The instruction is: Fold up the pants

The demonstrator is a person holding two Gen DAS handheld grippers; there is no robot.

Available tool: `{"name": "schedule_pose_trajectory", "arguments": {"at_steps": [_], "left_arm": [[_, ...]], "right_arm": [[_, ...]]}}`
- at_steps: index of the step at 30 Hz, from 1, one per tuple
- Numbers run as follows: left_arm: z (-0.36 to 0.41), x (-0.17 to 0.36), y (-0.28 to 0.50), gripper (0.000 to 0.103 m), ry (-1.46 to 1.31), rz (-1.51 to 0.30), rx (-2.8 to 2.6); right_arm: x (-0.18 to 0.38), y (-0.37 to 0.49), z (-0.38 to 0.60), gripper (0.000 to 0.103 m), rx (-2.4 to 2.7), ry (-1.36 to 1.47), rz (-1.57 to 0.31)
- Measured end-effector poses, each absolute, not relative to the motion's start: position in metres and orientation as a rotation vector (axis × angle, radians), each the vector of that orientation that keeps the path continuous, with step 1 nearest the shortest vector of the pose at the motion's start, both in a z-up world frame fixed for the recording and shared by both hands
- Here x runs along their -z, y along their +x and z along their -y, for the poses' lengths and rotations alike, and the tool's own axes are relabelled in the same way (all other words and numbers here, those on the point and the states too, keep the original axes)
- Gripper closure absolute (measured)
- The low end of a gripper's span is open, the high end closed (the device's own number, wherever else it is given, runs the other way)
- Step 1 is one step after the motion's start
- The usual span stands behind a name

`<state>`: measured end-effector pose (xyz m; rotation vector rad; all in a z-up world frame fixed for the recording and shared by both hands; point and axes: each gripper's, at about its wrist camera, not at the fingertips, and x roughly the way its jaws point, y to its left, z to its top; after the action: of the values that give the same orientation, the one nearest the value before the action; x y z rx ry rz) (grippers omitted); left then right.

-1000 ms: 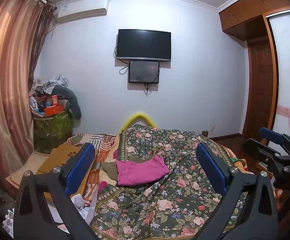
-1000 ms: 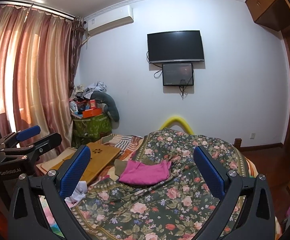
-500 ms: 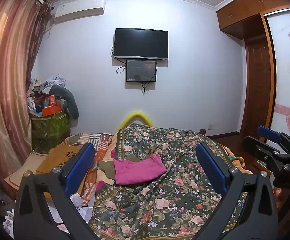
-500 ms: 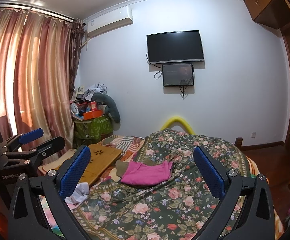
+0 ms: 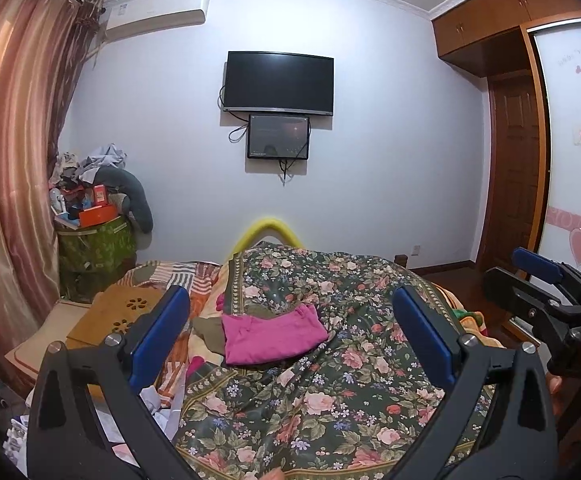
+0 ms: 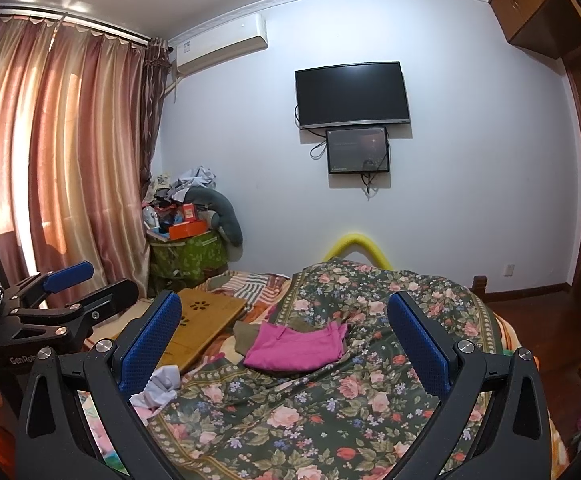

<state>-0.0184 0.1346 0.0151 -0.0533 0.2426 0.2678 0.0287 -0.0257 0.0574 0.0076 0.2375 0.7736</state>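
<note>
Magenta pants (image 5: 270, 336) (image 6: 296, 348) lie folded in a flat bundle on the floral bed cover (image 5: 330, 392) (image 6: 330, 412), partly over an olive-brown garment (image 5: 206, 330) (image 6: 246, 334). My left gripper (image 5: 290, 340) is held open, well short of the pants and above the bed, with nothing between its blue pads. My right gripper (image 6: 284, 342) is open too and equally far back. In the left wrist view the right gripper (image 5: 546, 292) shows at the right edge. The left gripper (image 6: 58, 300) appears at the left edge of the right wrist view.
A wooden lap desk (image 5: 122, 316) (image 6: 206, 320) lies left of the pants. Crumpled white cloth (image 6: 158, 388) sits near the bed's left side. A cluttered green bin (image 5: 94, 240) stands by the curtain (image 5: 6, 200). Screens (image 5: 278, 84) hang on the far wall; a door (image 5: 518, 168) is at right.
Both cameras have tilted up slightly, so the bed and pants sit a little lower in view. Both grippers stay open; the pants have not moved.
</note>
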Motion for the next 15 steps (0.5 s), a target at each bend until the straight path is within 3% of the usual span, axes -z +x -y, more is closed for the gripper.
{"name": "schedule_pose_trajectory", "arguments": {"at_steps": [15], "left_arm": [[-0.1291,-0.0121,-0.0165,0.0,-0.04,-0.246,-0.248]], "right_arm": [[-0.057,0.0308,0.0276,0.0,-0.772,0.013,-0.247]]}}
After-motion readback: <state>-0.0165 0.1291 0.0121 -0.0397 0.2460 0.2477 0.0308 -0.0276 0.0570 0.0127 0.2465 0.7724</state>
